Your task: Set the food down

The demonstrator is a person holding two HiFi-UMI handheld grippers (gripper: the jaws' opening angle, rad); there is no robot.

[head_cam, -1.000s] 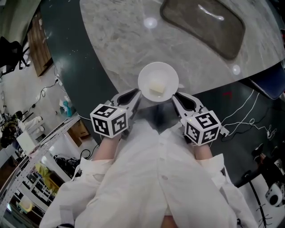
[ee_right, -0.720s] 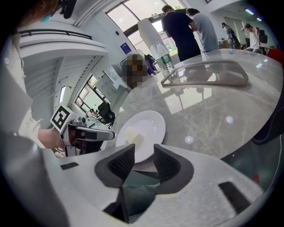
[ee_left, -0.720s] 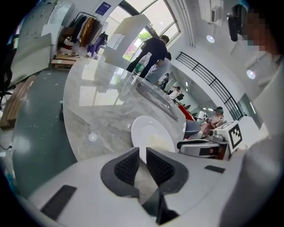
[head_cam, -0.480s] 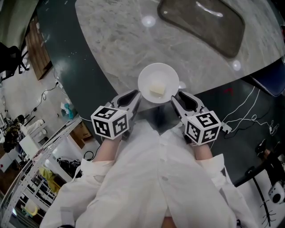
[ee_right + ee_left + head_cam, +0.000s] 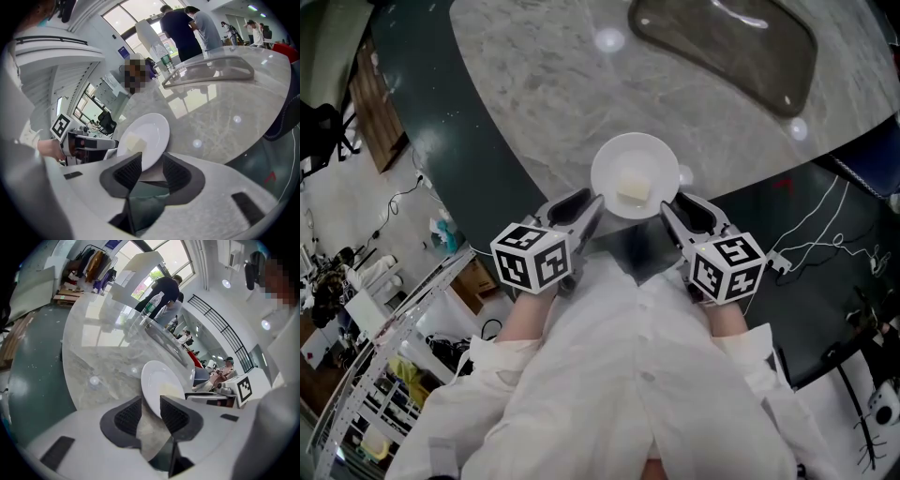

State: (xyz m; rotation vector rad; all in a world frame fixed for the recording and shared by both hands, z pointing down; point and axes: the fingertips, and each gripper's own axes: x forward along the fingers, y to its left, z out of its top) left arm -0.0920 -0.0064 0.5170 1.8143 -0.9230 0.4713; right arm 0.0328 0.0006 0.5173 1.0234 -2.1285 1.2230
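Note:
A white plate (image 5: 652, 159) with a pale block of food (image 5: 632, 187) rests on the marble table (image 5: 553, 84), close to its near edge. My left gripper (image 5: 592, 202) is at the plate's left rim and my right gripper (image 5: 672, 202) at its right rim. In the left gripper view the plate (image 5: 157, 380) edge stands between the jaws of the left gripper (image 5: 151, 411), with table showing in the gap. In the right gripper view the plate (image 5: 150, 131) rim lies between the spread jaws of the right gripper (image 5: 151, 171), and neither side is pinched.
A dark oblong tray (image 5: 722, 47) lies at the far side of the table. Dark floor (image 5: 441, 122) with cables surrounds the curved table edge. People (image 5: 187, 26) stand beyond the far side of the table. Shelving (image 5: 375, 375) is at the lower left.
The plate and both grippers sit in nearly the same places. Only the head view has shifted slightly.

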